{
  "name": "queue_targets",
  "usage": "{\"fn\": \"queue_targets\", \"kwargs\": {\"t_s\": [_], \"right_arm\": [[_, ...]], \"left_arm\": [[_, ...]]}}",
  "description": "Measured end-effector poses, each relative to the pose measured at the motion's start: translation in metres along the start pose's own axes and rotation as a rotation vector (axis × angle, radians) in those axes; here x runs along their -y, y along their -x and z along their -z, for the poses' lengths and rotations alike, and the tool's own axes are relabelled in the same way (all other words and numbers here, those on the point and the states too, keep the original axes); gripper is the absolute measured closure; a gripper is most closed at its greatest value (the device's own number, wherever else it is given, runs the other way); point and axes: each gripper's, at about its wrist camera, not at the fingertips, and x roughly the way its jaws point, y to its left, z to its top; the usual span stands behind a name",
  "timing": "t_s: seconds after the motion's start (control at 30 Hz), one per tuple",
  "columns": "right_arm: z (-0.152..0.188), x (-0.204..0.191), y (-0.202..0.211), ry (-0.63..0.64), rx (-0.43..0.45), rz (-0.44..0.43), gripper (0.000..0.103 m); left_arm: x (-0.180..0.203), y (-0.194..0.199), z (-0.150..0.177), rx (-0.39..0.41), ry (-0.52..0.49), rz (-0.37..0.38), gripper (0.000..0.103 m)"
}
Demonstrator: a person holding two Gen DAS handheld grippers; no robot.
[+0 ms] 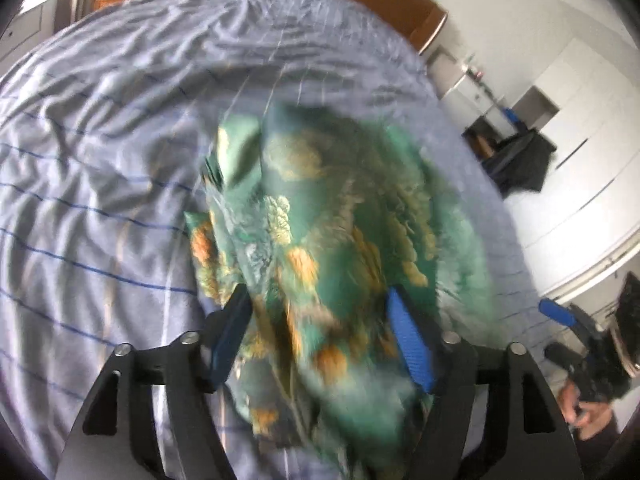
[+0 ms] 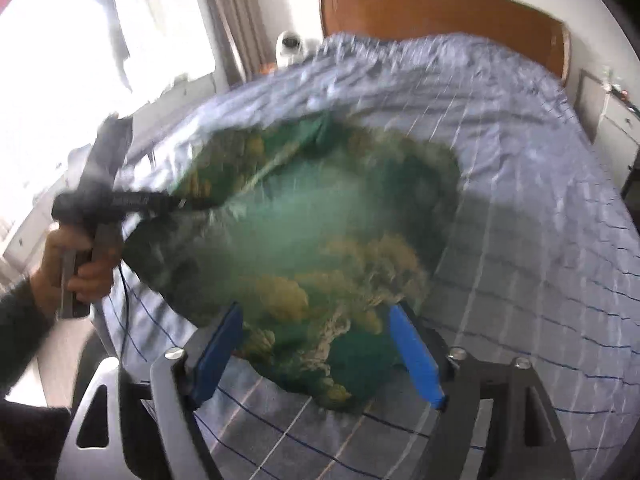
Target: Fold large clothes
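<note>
A green garment with an orange and cream floral print (image 1: pixel 320 240) lies bunched and motion-blurred over the striped bed. My left gripper (image 1: pixel 320 300) is open, its blue-padded jaws wide apart, with the cloth lying between and below them. My right gripper (image 2: pixel 316 316) is also open, its jaws standing either side of the garment's near edge (image 2: pixel 320 248). In the right wrist view the left gripper (image 2: pixel 176 204) shows from the side at the garment's left edge, held by a hand. In the left wrist view the right gripper (image 1: pixel 556 312) shows at the far right.
The bed has a pale blue sheet with thin dark stripes (image 1: pixel 100 200) and a wooden headboard (image 2: pixel 440 12). A white camera-like device (image 2: pixel 290 46) stands beside the bed's head. White cabinets (image 1: pixel 580 120) and dark clutter lie to the right of the bed.
</note>
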Motion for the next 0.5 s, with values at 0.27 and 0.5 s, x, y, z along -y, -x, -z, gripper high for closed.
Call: {"fn": "queue_targets", "kwargs": {"t_s": [0.27,0.5], "right_arm": [[-0.005,0.036,0.025,-0.076,0.066,0.038,0.024],[-0.005,0.061,-0.034,-0.225,-0.021,-0.120,0.024]], "left_arm": [[-0.034,-0.003,-0.020,-0.090,0.239,0.114,0.010],[-0.043,-0.065,0.011,-0.219,0.200,-0.052,0.003]]}}
